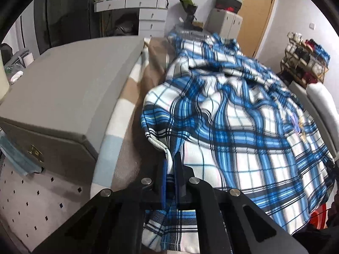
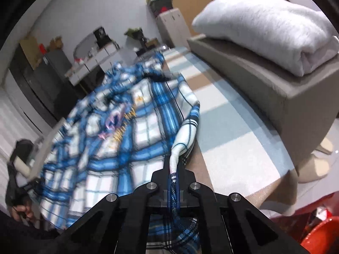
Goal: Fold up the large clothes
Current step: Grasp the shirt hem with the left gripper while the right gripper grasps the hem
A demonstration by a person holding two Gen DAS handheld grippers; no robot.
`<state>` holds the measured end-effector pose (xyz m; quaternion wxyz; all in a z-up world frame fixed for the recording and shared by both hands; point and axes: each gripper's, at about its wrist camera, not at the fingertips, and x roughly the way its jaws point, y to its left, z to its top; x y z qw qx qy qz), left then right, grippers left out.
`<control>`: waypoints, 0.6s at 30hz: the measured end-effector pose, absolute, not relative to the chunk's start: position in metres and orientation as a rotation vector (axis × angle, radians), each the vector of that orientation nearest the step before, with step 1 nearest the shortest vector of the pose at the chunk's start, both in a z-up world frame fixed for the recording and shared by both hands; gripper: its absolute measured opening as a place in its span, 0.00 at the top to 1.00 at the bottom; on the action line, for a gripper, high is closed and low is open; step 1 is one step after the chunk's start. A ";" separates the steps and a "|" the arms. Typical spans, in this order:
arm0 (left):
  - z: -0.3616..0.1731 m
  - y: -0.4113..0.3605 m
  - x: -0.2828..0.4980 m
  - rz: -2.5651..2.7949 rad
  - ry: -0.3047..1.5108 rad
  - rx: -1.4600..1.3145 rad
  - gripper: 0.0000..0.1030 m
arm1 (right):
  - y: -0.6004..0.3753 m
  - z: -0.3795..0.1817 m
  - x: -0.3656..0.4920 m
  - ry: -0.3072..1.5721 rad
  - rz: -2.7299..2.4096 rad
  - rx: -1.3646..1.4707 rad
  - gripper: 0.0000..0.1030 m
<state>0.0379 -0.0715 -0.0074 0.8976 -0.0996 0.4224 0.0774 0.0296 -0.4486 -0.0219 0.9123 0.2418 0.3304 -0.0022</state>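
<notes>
A large blue, white and black plaid garment (image 1: 233, 114) lies spread and rumpled over a table with a striped beige, white and light blue cover (image 1: 127, 97). My left gripper (image 1: 171, 160) is shut on the garment's near left edge, with cloth hanging below the jaws. My right gripper (image 2: 174, 160) is shut on the garment's near right edge (image 2: 184, 131), a rolled hem running between the fingers. The garment (image 2: 118, 114) looks blurred in the right wrist view. The left gripper and the hand holding it show at the far left of that view (image 2: 17, 182).
A grey padded box (image 1: 63, 89) stands left of the garment. Another grey block (image 2: 264, 84) on the right carries a folded white towel (image 2: 271, 27). Drawers (image 1: 148, 14), boxes, a shoe rack (image 1: 305, 63) and a wooden door (image 1: 254, 10) stand behind. A red object (image 2: 317, 239) sits low right.
</notes>
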 end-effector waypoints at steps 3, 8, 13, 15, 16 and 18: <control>0.003 -0.068 0.041 0.158 0.836 -0.220 0.99 | -0.451 -0.007 0.030 0.619 0.051 0.532 0.98; 0.027 -0.071 0.053 0.104 0.753 -0.249 0.99 | -0.445 0.023 0.044 0.533 0.125 0.540 0.98; 0.053 -0.074 0.075 0.023 0.673 -0.274 0.99 | -0.441 0.050 0.076 0.483 0.174 0.551 0.98; 0.064 -0.074 0.084 -0.004 0.646 -0.275 0.99 | -0.440 0.059 0.093 0.482 0.178 0.565 0.98; 0.070 -0.074 0.091 -0.026 0.631 -0.276 0.99 | -0.439 0.064 0.103 0.482 0.174 0.573 0.98; 0.080 -0.075 0.105 -0.054 0.606 -0.271 0.99 | -0.435 0.073 0.124 0.488 0.173 0.581 0.98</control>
